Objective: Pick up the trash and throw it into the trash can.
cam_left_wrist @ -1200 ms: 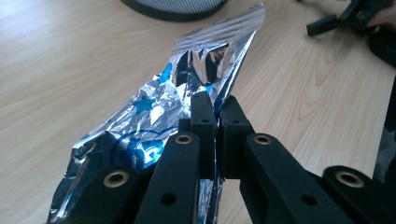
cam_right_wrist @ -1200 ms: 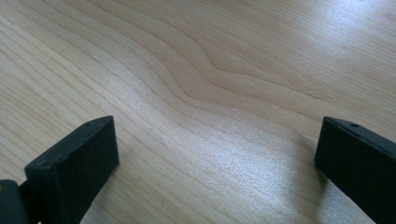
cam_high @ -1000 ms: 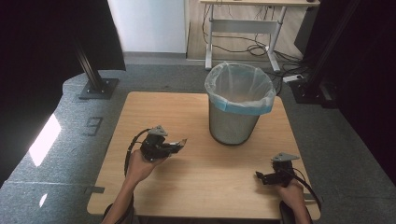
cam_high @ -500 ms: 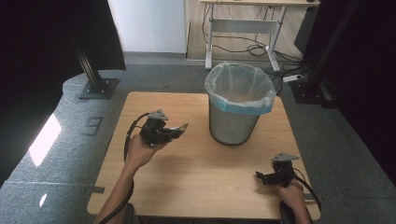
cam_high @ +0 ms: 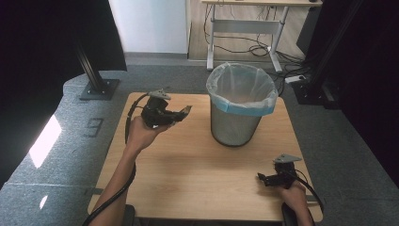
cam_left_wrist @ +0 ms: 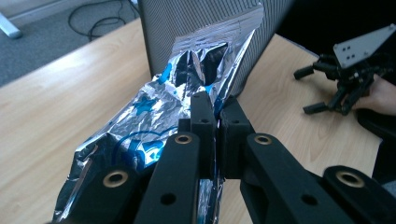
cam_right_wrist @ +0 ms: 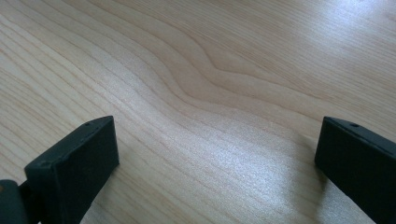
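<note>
My left gripper (cam_high: 180, 114) is held above the wooden table (cam_high: 188, 174), to the left of the bin, with its jaws shut on a crumpled silver and blue foil wrapper (cam_high: 186, 111). In the left gripper view the wrapper (cam_left_wrist: 187, 88) juts out past the gripper (cam_left_wrist: 215, 106) towards the mesh wall of the grey bin (cam_left_wrist: 196, 18). The bin (cam_high: 237, 123) stands upright at the table's far middle with a clear and blue liner (cam_high: 242, 84). My right gripper (cam_high: 264, 179) rests low at the front right, open, with bare wood between its jaws (cam_right_wrist: 215, 144).
The right gripper (cam_left_wrist: 327, 91) and its hand lie on the table beyond the wrapper in the left gripper view. A dark post on a base plate (cam_high: 96, 87) stands on the grey floor at the left. A desk frame with cables (cam_high: 244, 28) is behind the bin.
My left hand has risen off the table with the foil wrapper and drifted farther from me, toward the bin's level. The right hand has stayed put.
</note>
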Demonstrator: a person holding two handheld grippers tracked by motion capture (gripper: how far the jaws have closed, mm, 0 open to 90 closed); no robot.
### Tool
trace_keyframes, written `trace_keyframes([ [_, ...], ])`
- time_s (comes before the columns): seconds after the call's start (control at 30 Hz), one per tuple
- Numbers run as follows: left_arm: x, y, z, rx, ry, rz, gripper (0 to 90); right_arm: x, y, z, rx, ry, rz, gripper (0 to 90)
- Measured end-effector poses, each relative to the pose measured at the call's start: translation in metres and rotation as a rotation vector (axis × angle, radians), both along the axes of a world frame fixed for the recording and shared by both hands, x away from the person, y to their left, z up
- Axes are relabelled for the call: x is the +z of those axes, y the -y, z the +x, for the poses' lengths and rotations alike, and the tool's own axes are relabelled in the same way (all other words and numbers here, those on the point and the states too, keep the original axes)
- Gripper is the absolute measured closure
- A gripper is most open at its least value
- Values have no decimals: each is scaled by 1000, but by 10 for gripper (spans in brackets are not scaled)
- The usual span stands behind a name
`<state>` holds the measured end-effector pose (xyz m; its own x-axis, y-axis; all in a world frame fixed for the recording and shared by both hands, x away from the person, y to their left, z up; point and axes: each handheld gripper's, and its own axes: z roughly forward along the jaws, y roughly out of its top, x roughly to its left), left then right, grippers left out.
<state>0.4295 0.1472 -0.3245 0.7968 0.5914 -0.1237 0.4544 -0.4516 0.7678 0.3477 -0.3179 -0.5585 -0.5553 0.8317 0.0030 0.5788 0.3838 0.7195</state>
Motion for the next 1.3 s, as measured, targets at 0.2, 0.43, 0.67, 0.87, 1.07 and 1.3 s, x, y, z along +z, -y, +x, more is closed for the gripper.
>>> trace_keyframes([
  [0.2,19,2,9,2,9,-19,866,0,0,0,0,0,0,0],
  [0.43,45,11,21,-3,32,-19,866,0,0,0,0,0,1,0],
  [0.67,69,29,32,-11,55,-13,866,0,0,0,0,0,1,0],
  [0.87,84,47,41,-23,70,-17,865,0,0,0,0,0,0,0],
  [1.07,93,66,53,-30,80,-23,865,0,0,0,0,0,1,0],
  [1.3,98,90,66,-43,84,-33,863,0,0,0,2,0,0,0],
])
